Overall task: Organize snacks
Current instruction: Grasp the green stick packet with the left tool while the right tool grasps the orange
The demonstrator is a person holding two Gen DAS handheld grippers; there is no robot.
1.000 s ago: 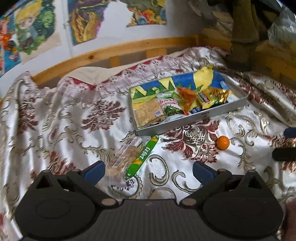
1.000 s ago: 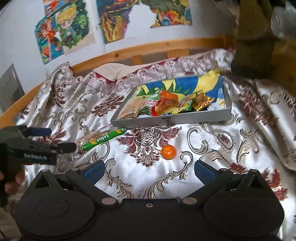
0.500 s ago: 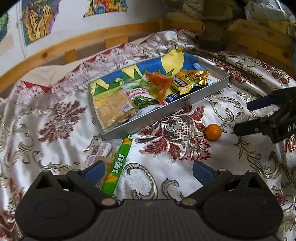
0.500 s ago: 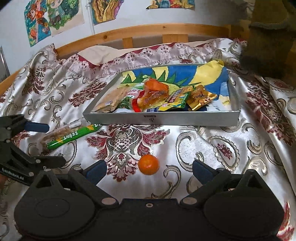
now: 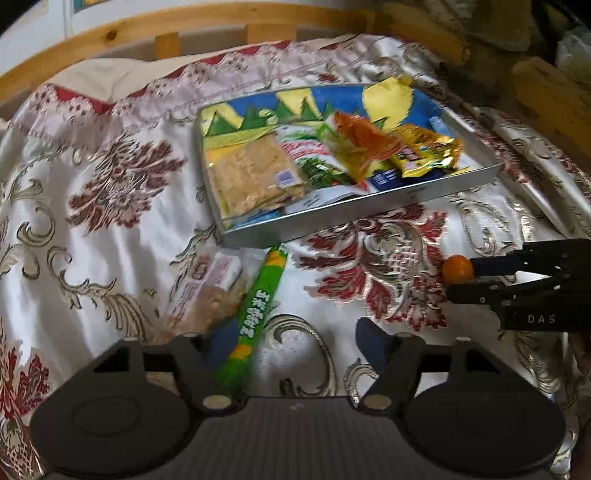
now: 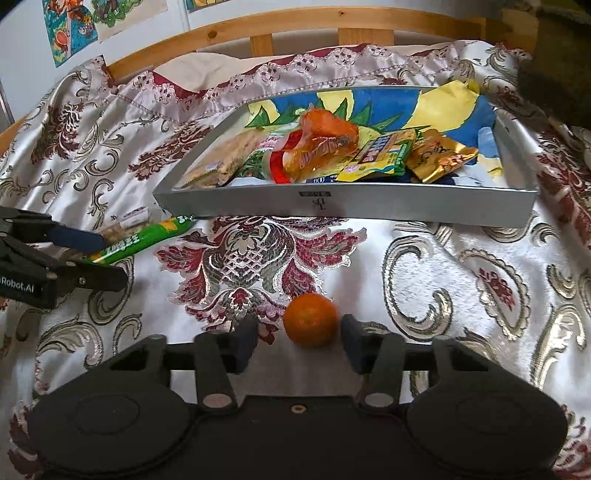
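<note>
One orange, one tray, two bars

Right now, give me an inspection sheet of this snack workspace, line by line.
Surface: patterned satin bedspread, rumpled.
Job's things: grey tray holding several snack packets; orange, green stick pack and clear cracker pack lie outside it.
Clutter: nothing seen.
Grippers: right gripper open, jaws either side of the orange; left gripper open over the green stick pack.
Cables: nothing seen.
Surroundings: wooden bed rail, posters on the wall.
</note>
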